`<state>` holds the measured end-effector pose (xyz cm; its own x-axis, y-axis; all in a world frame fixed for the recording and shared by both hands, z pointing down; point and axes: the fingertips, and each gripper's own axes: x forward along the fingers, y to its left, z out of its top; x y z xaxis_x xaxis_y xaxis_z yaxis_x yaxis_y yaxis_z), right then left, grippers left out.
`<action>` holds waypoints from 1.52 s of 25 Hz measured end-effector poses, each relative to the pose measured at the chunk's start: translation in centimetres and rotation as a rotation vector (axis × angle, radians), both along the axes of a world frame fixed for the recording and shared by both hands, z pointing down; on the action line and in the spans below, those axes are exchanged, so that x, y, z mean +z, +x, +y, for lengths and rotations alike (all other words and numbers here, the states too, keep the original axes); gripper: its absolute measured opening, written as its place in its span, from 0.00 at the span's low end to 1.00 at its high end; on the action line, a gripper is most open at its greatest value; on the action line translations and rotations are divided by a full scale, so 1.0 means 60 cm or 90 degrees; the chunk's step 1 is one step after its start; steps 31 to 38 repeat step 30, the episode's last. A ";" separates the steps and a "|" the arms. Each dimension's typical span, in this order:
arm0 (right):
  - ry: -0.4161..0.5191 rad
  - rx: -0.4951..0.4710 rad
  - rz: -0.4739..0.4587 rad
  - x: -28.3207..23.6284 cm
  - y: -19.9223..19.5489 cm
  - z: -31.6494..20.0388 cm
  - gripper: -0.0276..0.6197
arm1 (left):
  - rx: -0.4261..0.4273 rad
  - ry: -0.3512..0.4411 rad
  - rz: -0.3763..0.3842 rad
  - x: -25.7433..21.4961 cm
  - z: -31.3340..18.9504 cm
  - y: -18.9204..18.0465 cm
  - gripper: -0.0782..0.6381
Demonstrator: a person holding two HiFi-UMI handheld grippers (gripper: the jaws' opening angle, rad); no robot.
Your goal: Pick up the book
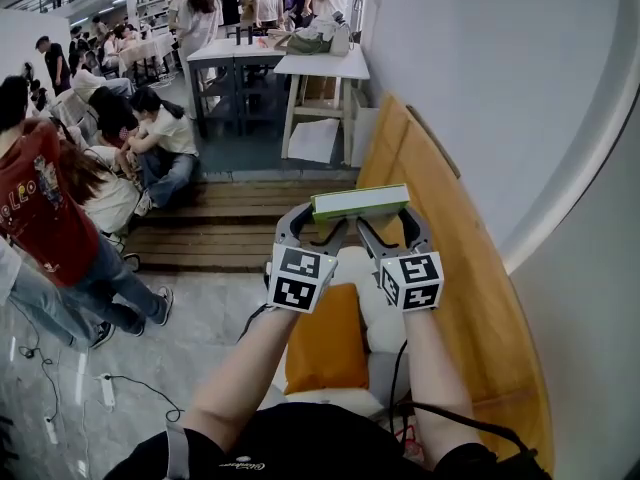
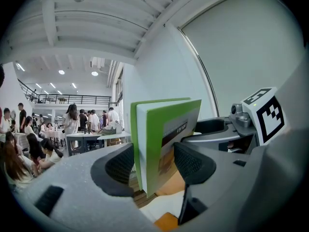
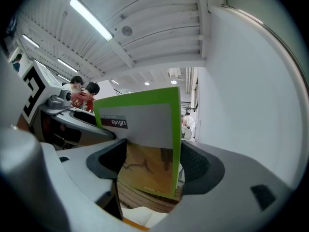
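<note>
A green-covered book point(image 1: 360, 202) is held up in the air in front of me, edge-on in the head view. My left gripper point(image 1: 318, 226) is shut on its left end and my right gripper point(image 1: 385, 230) on its right end. In the left gripper view the book point(image 2: 164, 139) stands upright between the dark pads point(image 2: 120, 166), white page edges facing the camera, and the left gripper point(image 2: 153, 166) clamps it. In the right gripper view the cover point(image 3: 145, 144) with a grey label and a brown picture fills the gap of the right gripper point(image 3: 153, 161).
Below the grippers lie an orange cushion point(image 1: 325, 343) and a white seat point(image 1: 375, 308). A curved wooden panel point(image 1: 470, 298) runs along the white wall point(image 1: 500, 98) on the right. People point(image 1: 150, 148) sit on wooden steps at left; white tables point(image 1: 320, 66) stand behind.
</note>
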<state>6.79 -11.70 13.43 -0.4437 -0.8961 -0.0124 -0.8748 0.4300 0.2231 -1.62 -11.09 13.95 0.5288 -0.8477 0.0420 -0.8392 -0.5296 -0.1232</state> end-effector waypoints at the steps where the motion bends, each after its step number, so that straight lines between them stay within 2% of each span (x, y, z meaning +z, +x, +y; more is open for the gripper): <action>1: -0.001 0.001 0.001 0.000 0.001 -0.001 0.57 | 0.000 -0.001 -0.001 -0.001 -0.001 0.001 0.47; 38: 0.001 0.017 0.002 0.018 0.007 -0.017 0.57 | 0.001 -0.008 -0.003 0.016 -0.018 0.005 0.47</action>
